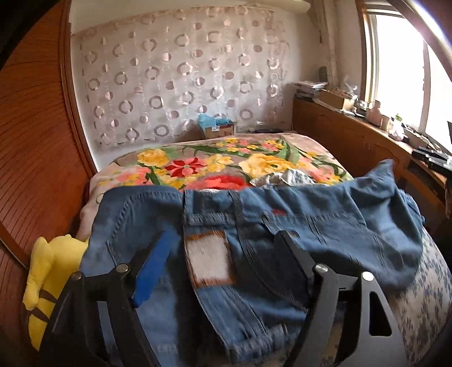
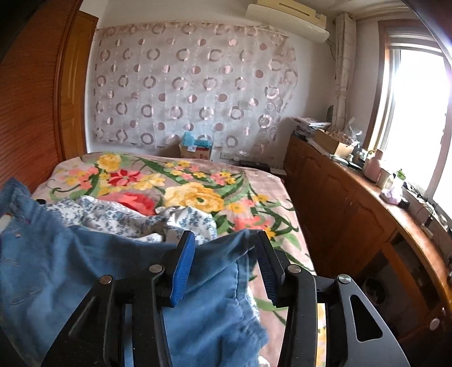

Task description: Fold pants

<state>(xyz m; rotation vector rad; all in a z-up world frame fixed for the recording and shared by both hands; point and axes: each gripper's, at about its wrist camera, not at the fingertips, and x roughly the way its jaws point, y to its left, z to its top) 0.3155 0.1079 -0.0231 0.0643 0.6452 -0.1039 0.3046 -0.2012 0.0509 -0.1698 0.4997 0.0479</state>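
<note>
Left hand-held gripper (image 1: 223, 248) wide open over jeans (image 1: 282, 225), yellow plush (image 1: 53, 271) left-view only, right hand-held gripper (image 2: 226, 254) part-open

Bedroom. Bed (image 2: 197, 175) with floral blanket fills the middle. Circle-print curtain (image 2: 192, 82) hangs on the white far wall. Wooden wardrobe (image 2: 36, 107) at left. Cluttered wooden cabinet (image 2: 339, 192) runs along the right wall under a bright window (image 2: 415, 118). Air conditioner (image 2: 288, 19) up top.

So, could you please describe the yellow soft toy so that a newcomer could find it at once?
Start at the bed with the floral blanket. At its near left edge, against the wooden wardrobe, the yellow plush toy sits beside the jeans. It is the only plain bright yellow thing, crossed by dark stripes.
</note>
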